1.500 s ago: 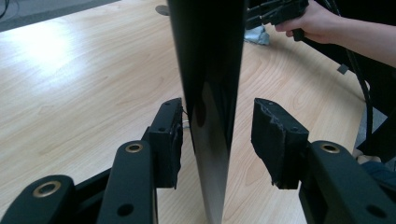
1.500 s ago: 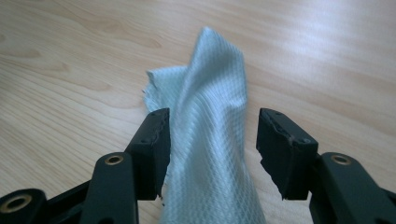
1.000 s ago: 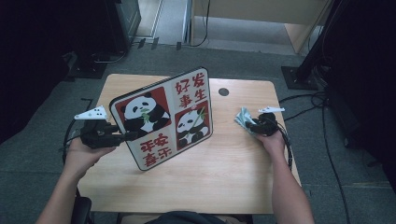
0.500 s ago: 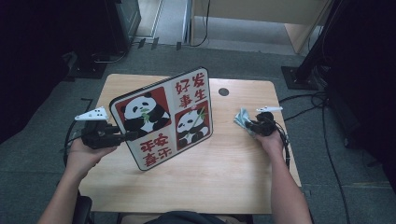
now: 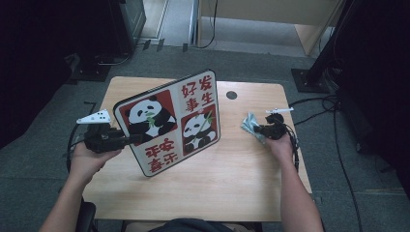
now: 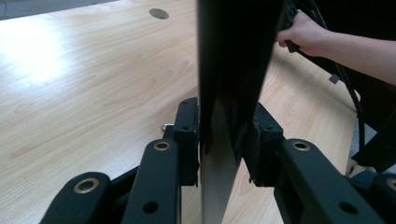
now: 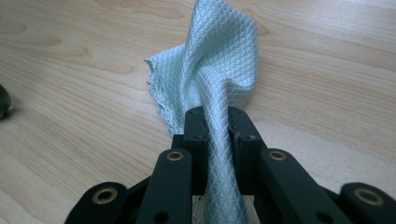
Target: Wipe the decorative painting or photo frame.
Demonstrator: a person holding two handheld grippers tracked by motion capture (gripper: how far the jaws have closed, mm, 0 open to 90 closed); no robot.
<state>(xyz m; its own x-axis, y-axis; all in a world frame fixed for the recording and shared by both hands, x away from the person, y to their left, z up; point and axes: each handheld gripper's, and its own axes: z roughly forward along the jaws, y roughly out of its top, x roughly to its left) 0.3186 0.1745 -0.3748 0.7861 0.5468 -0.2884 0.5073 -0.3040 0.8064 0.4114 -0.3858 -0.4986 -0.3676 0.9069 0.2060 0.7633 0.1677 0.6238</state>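
A thick board with panda pictures and red characters (image 5: 169,123) stands tilted over the left half of the table. My left gripper (image 5: 130,139) holds its left edge. In the left gripper view the board's edge (image 6: 233,56) runs up between the two jaws of the left gripper (image 6: 224,121), which have just been closing, and both pads press on it. My right gripper (image 5: 258,129) is near the table's right edge, shut on a pale green waffle-weave cloth (image 5: 250,124). In the right gripper view the cloth (image 7: 219,56) rises bunched from the right gripper's (image 7: 217,116) closed jaws.
The wooden table (image 5: 232,183) has a round dark cable hole (image 5: 231,95) at the back, right of the board. Cables trail from both grippers off the table's sides. Dark stands and grey carpet surround the table. The other hand (image 6: 303,35) shows beyond the board.
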